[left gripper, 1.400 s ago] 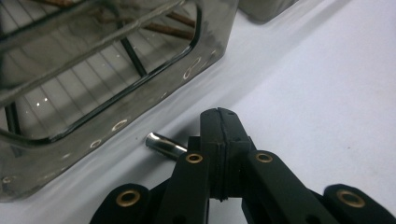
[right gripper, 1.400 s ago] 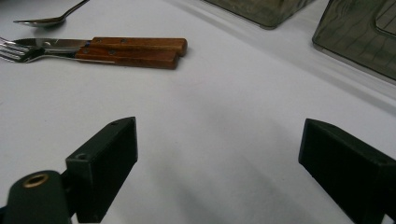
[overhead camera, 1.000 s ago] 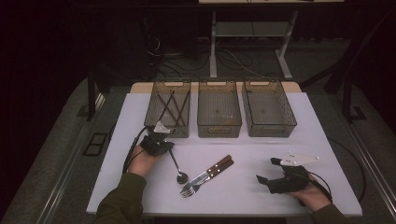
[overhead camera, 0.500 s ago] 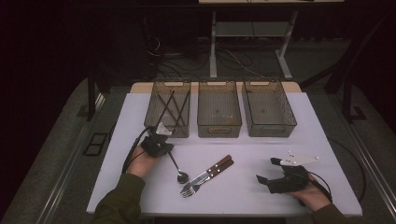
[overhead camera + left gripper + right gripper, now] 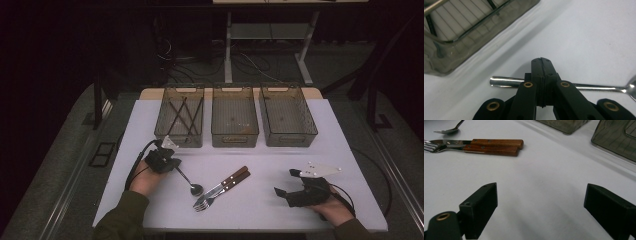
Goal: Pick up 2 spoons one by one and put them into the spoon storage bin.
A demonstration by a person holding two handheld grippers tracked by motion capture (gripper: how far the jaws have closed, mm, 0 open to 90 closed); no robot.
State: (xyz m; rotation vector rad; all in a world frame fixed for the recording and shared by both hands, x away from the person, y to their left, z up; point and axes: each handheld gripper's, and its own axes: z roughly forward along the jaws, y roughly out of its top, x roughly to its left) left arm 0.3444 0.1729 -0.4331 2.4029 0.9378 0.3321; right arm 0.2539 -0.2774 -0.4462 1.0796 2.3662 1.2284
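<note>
A metal spoon (image 5: pixel 187 181) lies on the white table, bowl toward the near edge. My left gripper (image 5: pixel 173 166) is shut, and its tips sit over the end of the spoon's handle. In the left gripper view the handle (image 5: pixel 504 81) runs crosswise beneath the closed jaws (image 5: pixel 541 60), not between them. Two wood-handled forks (image 5: pixel 222 186) lie side by side just right of the spoon. My right gripper (image 5: pixel 286 182) rests at the near right, open, with bare table between its jaws (image 5: pixel 540 192). The forks (image 5: pixel 491 146) and spoon bowl (image 5: pixel 449 130) lie beyond it.
Three clear bins stand in a row at the back. The left bin (image 5: pixel 179 141) holds several dark thin utensils, and its corner (image 5: pixel 449 60) is close to my left gripper. The middle bin (image 5: pixel 235 136) and right bin (image 5: pixel 289 140) look nearly bare.
My left gripper has shifted slightly toward the near edge, staying over the spoon's handle. The spoon, the forks and the right gripper are where they were.
</note>
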